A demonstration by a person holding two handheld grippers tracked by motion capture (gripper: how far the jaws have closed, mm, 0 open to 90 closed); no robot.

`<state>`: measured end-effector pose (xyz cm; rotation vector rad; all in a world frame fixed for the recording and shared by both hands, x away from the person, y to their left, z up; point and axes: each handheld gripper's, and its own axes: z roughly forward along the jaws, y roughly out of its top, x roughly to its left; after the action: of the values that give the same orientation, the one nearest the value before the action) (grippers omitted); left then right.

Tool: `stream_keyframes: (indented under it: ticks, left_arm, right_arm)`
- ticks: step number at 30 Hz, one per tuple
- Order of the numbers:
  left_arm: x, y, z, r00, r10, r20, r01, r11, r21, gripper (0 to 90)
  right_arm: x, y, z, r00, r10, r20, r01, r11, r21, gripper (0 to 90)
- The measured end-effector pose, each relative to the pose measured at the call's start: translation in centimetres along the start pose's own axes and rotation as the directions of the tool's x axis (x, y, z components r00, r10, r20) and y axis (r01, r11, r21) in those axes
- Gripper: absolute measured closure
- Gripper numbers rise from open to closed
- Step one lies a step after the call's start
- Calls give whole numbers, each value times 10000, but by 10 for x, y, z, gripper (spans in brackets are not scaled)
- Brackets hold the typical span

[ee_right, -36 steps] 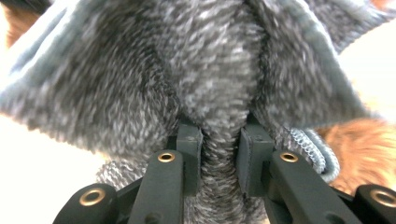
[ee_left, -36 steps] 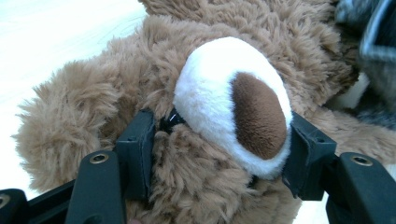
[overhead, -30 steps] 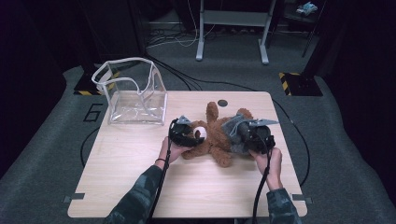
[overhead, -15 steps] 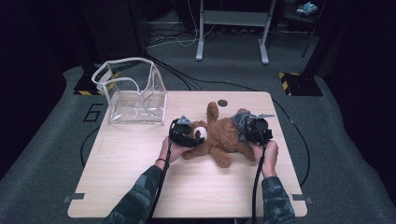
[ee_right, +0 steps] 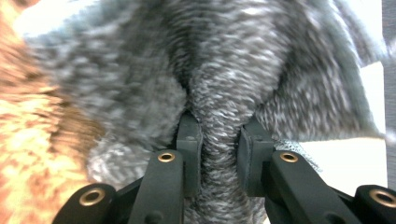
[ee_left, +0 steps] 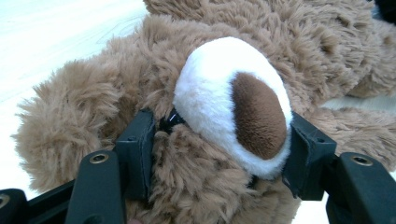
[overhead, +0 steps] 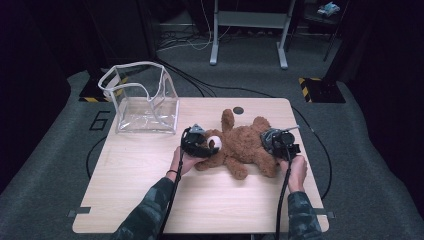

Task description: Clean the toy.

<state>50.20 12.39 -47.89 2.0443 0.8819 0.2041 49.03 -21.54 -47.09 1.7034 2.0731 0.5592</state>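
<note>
The teddy bear (overhead: pixel 240 145) lay lengthwise between your tongs: the left tongs (overhead: pixel 196 142) clamped its head, the right tongs (overhead: pixel 276 141) pinched the grey knit garment (ee_right: pixel 219 84) at its far end.

a large digit "6" (overhead: pixel 100 121) is marked on the grey floor mat, left of the table's far corner.

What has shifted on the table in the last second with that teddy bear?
The right gripper, shut on grey fabric at the teddy bear, slid slightly toward the table's far edge. The left gripper stayed clamped on the bear's muzzle, and the clear bag did not move.
</note>
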Motion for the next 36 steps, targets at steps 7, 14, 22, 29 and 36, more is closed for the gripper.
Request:
stream_keyframes:
  ticks: [7,14,22,29,36]
  left_arm:
    - [0,0,0,10000,-4,-27,4,10000,30,374]
    - [-1,0,0,10000,37,-62,-36,10000,51,374]
    - [-2,0,0,9999,82,-83,-81,9999,101,374]
    - [0,1,0,10000,30,-7,-30,10000,90,374]
    - [3,6,1,9998,-174,99,171,9994,287,374]
  right_arm:
    - [-13,0,-45,9844,763,-1583,-1094,9711,-2123,734]
    - [16,15,-40,9816,-113,-1908,-331,9731,-2278,729]
    - [23,12,-14,9918,33,-1276,-208,9905,-1361,734]
    - [7,2,-27,9995,-175,-248,156,9969,-775,732]
    - [24,2,-74,9942,-591,-904,366,9719,-2327,730]
